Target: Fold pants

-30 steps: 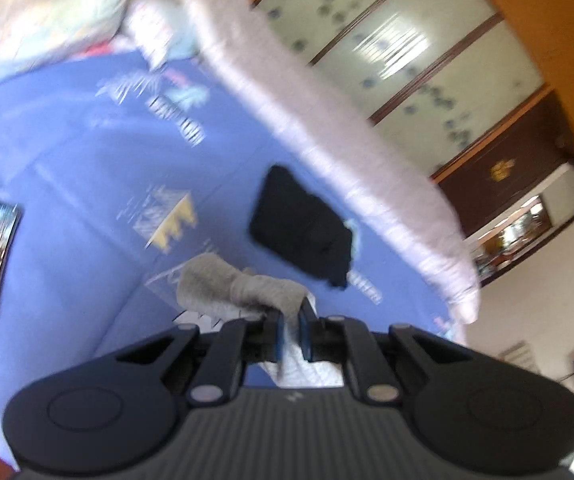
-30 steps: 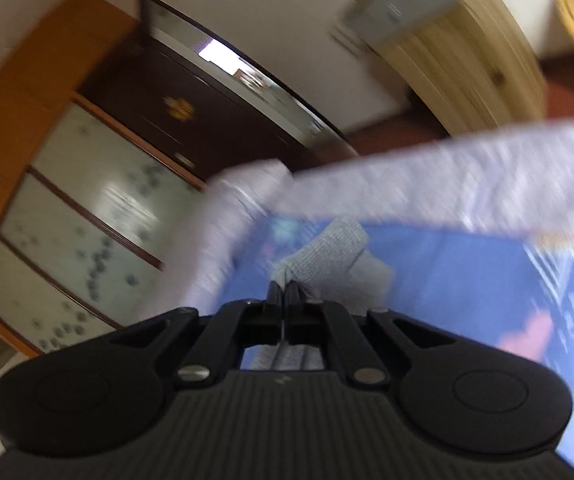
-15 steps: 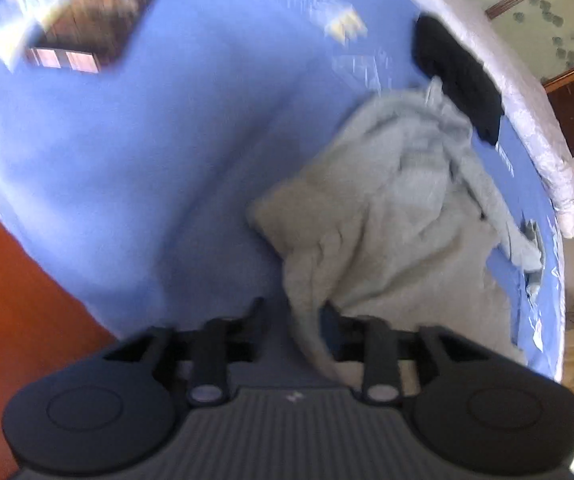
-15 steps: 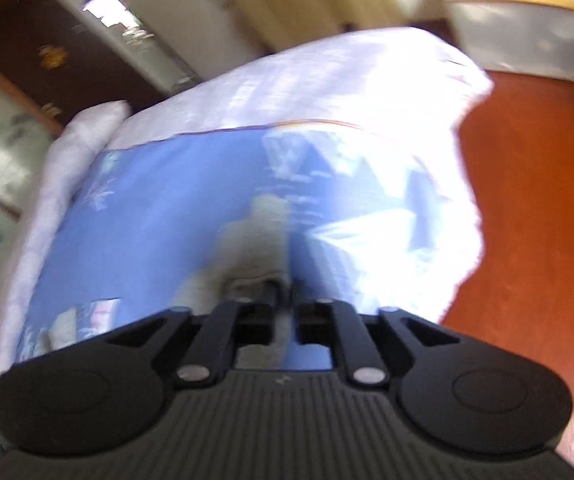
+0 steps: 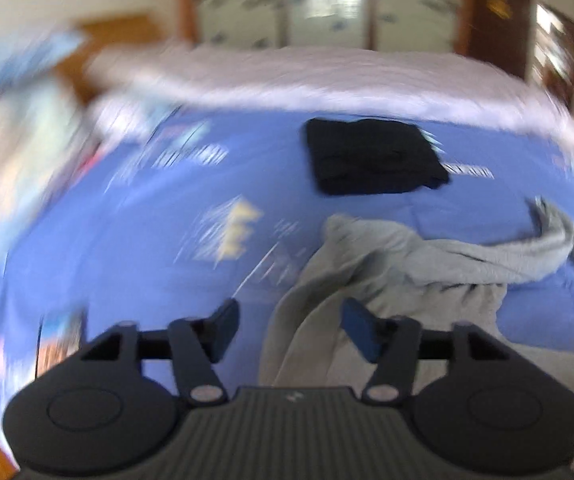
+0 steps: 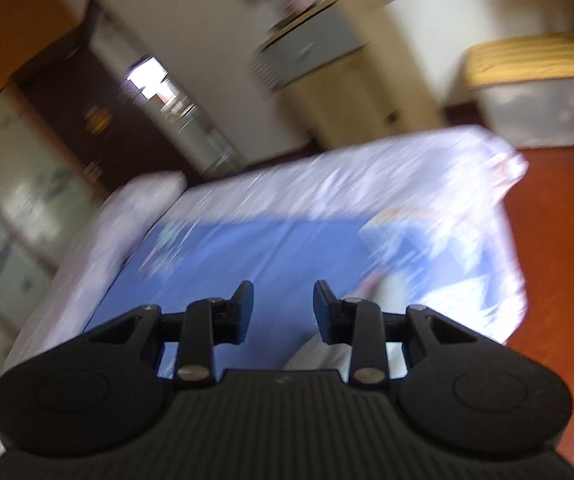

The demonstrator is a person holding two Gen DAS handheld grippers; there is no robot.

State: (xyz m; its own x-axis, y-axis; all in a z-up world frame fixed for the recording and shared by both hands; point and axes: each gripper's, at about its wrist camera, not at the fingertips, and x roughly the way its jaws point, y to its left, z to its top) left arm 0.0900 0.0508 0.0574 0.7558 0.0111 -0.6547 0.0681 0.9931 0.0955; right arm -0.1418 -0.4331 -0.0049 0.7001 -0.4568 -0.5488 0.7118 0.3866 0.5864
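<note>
Both views are motion-blurred, so I note only what holds up. My left hand-held gripper [image 5: 289, 330] hangs over the bed [image 5: 127, 240] with its jaws spread wide and nothing between the pads; the blue pad faces are bare. The grey pants [image 5: 407, 264] lie rumpled and unfolded on the bed's blue printed sheet, just ahead of that gripper and toward its right finger; one fold of grey cloth runs down between the two fingers and passes below the gripper body, but I cannot tell whether it touches either finger. A long twisted part of the pants trails off to the right across the sheet, ending in a darker grey bunch near the bed's right edge. Beyond the pants, farther up the bed, a folded black garment [image 5: 375, 156] sits flat, well apart from the grey cloth. A pale quilt [image 5: 327, 76] is bundled along the far side of the bed, behind the black garment, and a glass-fronted wardrobe [image 5: 327, 0] stands behind that. At the bed's near left edge something dark and rectangular shows, too smeared to identify. My right hand-held gripper [image 6: 283, 308] is also spread apart and empty, pointing across the bed toward its foot; a pale bit of cloth shows under its right finger, too blurred to name. Past the bed in that view I see red-brown floor [image 6: 559, 280] and a storage box with a yellow lid [image 6: 535, 92].
</note>
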